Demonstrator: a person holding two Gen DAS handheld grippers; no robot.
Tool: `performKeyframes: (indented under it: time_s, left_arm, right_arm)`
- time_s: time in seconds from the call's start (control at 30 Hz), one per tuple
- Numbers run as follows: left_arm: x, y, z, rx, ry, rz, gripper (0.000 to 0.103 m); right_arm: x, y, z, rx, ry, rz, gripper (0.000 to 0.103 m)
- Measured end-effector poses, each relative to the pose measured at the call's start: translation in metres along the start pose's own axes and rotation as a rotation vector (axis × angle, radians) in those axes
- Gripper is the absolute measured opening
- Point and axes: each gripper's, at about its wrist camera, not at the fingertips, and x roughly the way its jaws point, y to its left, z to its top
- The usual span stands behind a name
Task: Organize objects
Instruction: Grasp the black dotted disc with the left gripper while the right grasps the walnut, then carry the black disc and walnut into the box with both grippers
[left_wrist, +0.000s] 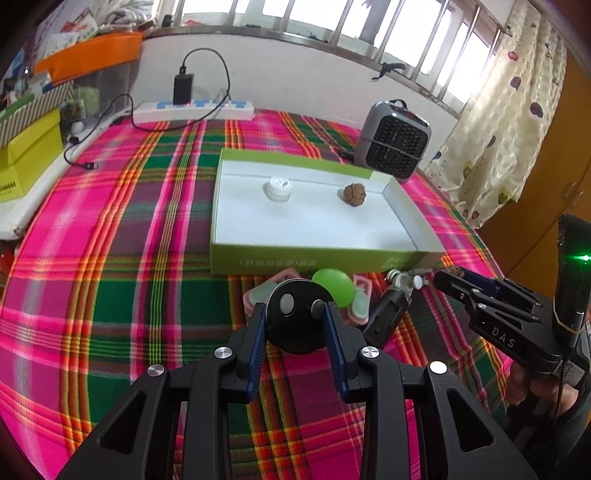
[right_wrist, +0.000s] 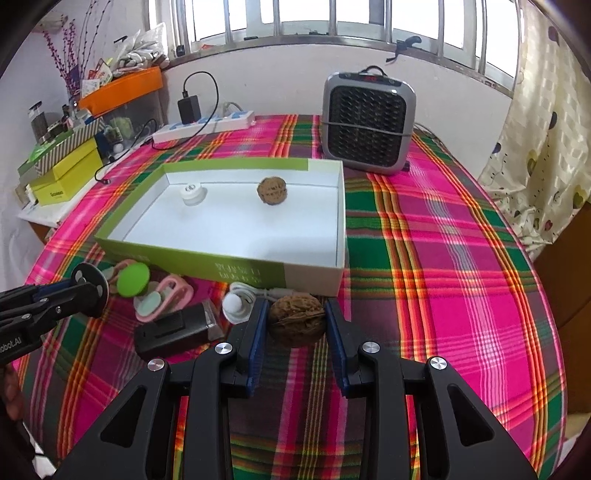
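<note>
In the left wrist view my left gripper (left_wrist: 295, 314) is shut on a black round disc (left_wrist: 295, 325) with a pale button on its face. My right gripper (right_wrist: 296, 308) is shut on a brown walnut (right_wrist: 297, 325), pads pressed on both sides. Both grippers hover just in front of the near wall of a shallow green-sided box (right_wrist: 221, 266) with a white floor. Inside the box lie a white cap (right_wrist: 192, 194) and a second walnut (right_wrist: 272, 189). The right gripper (left_wrist: 452, 275) shows at the right of the left wrist view.
On the plaid cloth before the box lie a green round piece (right_wrist: 133, 279), pink clips (right_wrist: 166, 297), a black device (right_wrist: 173, 332) and a white corded piece (right_wrist: 236, 306). A grey heater (right_wrist: 367, 122) stands behind the box, with a power strip (right_wrist: 207, 125) and a yellow box (right_wrist: 66, 177) at the far left.
</note>
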Motion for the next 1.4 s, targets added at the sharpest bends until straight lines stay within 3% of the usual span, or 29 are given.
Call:
performKeyframes:
  time_s: [0.27, 0.67, 1.4]
  left_arm:
    - [-0.004, -0.003, 0.017, 0.015, -0.028, -0.001, 0.028]
    - [0.012, 0.005, 0.046, 0.020, -0.034, 0.010, 0.028]
    - [0.075, 0.019, 0.079, 0.026, 0.040, 0.028, 0.028]
  right_arm:
    - [-0.004, 0.005, 0.022, -0.015, -0.039, 0.055, 0.032]
    - [0.018, 0.020, 0.060, -0.072, -0.029, 0.143, 0.032]
    - [0.106, 0.047, 0.114, -0.155, 0.082, 0.190, 0.032]
